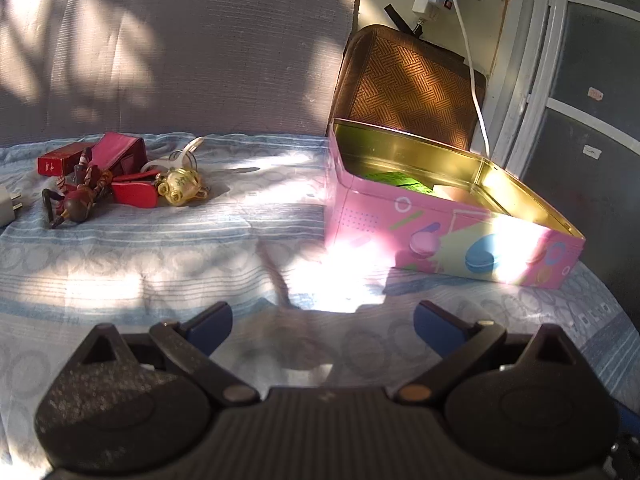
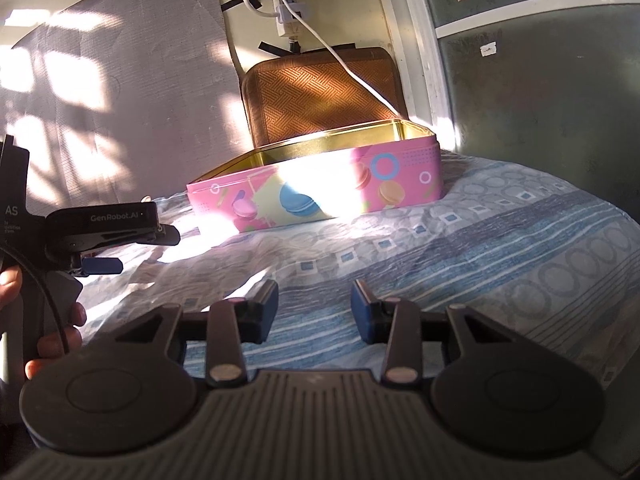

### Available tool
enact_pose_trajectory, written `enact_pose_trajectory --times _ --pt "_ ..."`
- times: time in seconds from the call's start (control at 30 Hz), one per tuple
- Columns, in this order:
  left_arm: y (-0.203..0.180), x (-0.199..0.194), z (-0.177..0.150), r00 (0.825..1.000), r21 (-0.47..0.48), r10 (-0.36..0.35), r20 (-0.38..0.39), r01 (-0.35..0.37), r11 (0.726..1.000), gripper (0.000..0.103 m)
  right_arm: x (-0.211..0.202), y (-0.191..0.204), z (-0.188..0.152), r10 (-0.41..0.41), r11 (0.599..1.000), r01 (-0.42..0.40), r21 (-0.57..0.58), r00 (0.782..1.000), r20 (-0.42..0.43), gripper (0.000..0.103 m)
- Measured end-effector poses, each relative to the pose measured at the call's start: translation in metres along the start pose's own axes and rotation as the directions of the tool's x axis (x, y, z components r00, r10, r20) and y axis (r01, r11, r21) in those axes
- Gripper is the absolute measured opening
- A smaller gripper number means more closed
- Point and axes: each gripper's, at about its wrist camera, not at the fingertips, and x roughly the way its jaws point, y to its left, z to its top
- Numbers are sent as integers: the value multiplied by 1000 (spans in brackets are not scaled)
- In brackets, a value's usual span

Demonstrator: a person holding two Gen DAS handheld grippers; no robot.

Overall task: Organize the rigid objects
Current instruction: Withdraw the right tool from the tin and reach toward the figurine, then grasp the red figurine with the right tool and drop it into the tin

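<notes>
An open pink tin box (image 1: 444, 236) with a gold inside sits on the bed at the right; a green item (image 1: 394, 179) lies in it. The tin also shows in the right wrist view (image 2: 320, 196). A pile of small objects lies at the far left: a red box (image 1: 60, 161), a magenta wallet (image 1: 120, 152), a red flat piece (image 1: 134, 194), a dark wooden figure (image 1: 78, 200) and a yellowish teapot keychain (image 1: 182, 186). My left gripper (image 1: 323, 326) is open and empty, low over the bedsheet. My right gripper (image 2: 315, 308) is open and empty in front of the tin.
A blue patterned sheet (image 1: 160, 264) covers the bed. A brown woven cushion (image 1: 408, 84) leans on the wall behind the tin. A white cable (image 1: 474, 80) hangs from a wall socket. A white charger (image 1: 9, 206) lies at the left edge. The left gripper's body (image 2: 104, 226) shows in the right wrist view.
</notes>
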Motion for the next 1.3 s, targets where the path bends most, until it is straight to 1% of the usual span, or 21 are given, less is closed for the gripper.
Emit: enact_pose_trajectory --times 0.13,0.2,0.27,0.33,0.37,0.4,0.47,0.5,0.53,0.57,0.67,0.73,0.77,0.83,0.87,0.93,0.97,1.1,1.17,1.2,1.3 --pt "39 -30 8 998 5 24 52 -24 1000 101 13 18 9 86 994 -88 -71 996 -39 42" --pt "74 -45 12 994 29 89 69 -91 995 103 23 35 17 158 978 -166 -124 985 -67 43" --pt "110 -54 14 982 41 172 74 -176 984 103 38 61 26 248 948 -265 -177 962 -114 43" --pt "155 -61 15 952 11 299 70 -300 954 102 61 90 36 331 908 -364 -208 927 -178 43" --pt "184 -66 16 934 -48 353 58 -351 935 102 75 105 41 363 889 -407 -210 906 -217 43" --pt "207 -69 17 926 -114 375 47 -368 923 102 91 123 47 390 870 -446 -208 883 -261 43" --pt "248 -75 11 922 -274 385 28 -364 890 101 125 161 57 439 832 -515 -204 838 -324 43" --pt "263 -75 9 930 -349 369 11 -342 872 100 141 179 62 452 820 -533 -211 827 -334 43" --pt "272 -75 9 940 -399 342 4 -312 862 99 159 200 67 457 811 -541 -224 824 -335 43" --pt "279 -77 9 942 -430 334 23 -292 854 100 175 218 72 455 809 -539 -234 826 -333 43" --pt "283 -72 12 936 -432 351 -6 -319 844 100 223 262 84 444 819 -529 -225 831 -336 43" --pt "279 -70 13 935 -407 353 -6 -325 853 100 257 285 90 466 817 -553 -162 799 -379 44" --pt "277 -69 13 936 -397 351 -10 -326 858 100 271 295 91 465 822 -551 -142 795 -390 44" --pt "277 -70 12 938 -392 347 -10 -323 861 101 296 316 85 434 832 -534 -152 796 -422 44" --pt "278 -70 11 940 -397 342 -10 -318 861 101 303 322 80 417 839 -519 -162 805 -421 46" --pt "280 -72 11 942 -405 335 -7 -309 861 101 307 331 73 401 823 -521 -224 814 -421 35" --pt "281 -73 10 943 -410 333 -5 -305 860 101 304 330 73 396 820 -520 -238 817 -419 26" --pt "279 -75 10 946 -408 325 2 -296 864 101 272 283 80 456 819 -560 -126 768 -449 24" --pt "273 -76 10 951 -386 309 14 -280 879 101 239 240 80 487 818 -570 -85 762 -427 23" --pt "269 -76 10 953 -370 302 20 -273 888 101 221 216 81 484 826 -558 -78 773 -410 23" --pt "250 -68 13 975 -301 222 20 -206 931 100 171 139 77 421 880 -471 -67 837 -350 24"
